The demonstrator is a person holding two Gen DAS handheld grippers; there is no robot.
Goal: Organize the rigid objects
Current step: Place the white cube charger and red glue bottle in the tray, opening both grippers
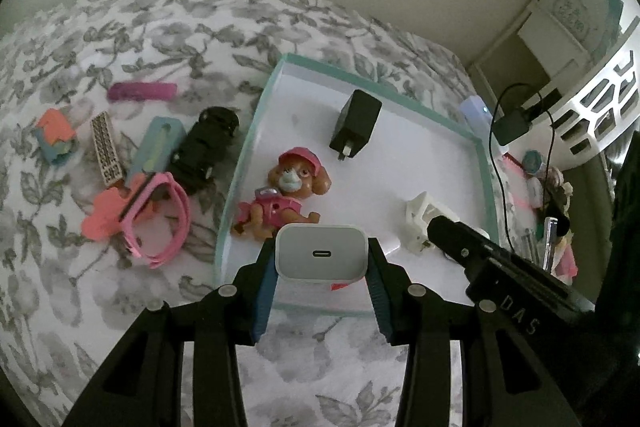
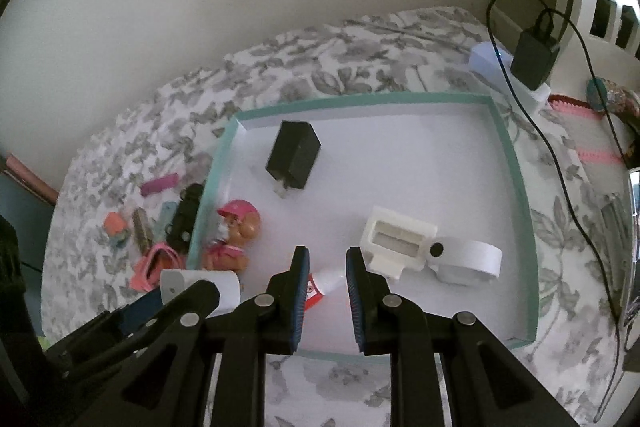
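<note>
My left gripper (image 1: 322, 255) is shut on a white USB-C charger block (image 1: 322, 251), held just above the near edge of the teal-rimmed white tray (image 1: 486, 163). In the tray lie a black plug adapter (image 1: 356, 125), a toy dog in pink (image 1: 280, 195), a white plastic piece (image 2: 396, 241), a white tape roll (image 2: 470, 261) and a small white tube with a red label (image 2: 320, 289). My right gripper (image 2: 326, 259) hovers over the tube, jaws nearly together with nothing gripped. Its black finger (image 1: 444, 233) shows beside the white piece.
Left of the tray on the floral bedspread (image 1: 120, 27) lie pink glasses (image 1: 160, 223), a black toy car (image 1: 204, 147), a teal case (image 1: 158, 143), a purple bar (image 1: 142, 91) and small blocks (image 1: 54, 139). A black charger with cable (image 2: 534, 57) and clutter sit at the right.
</note>
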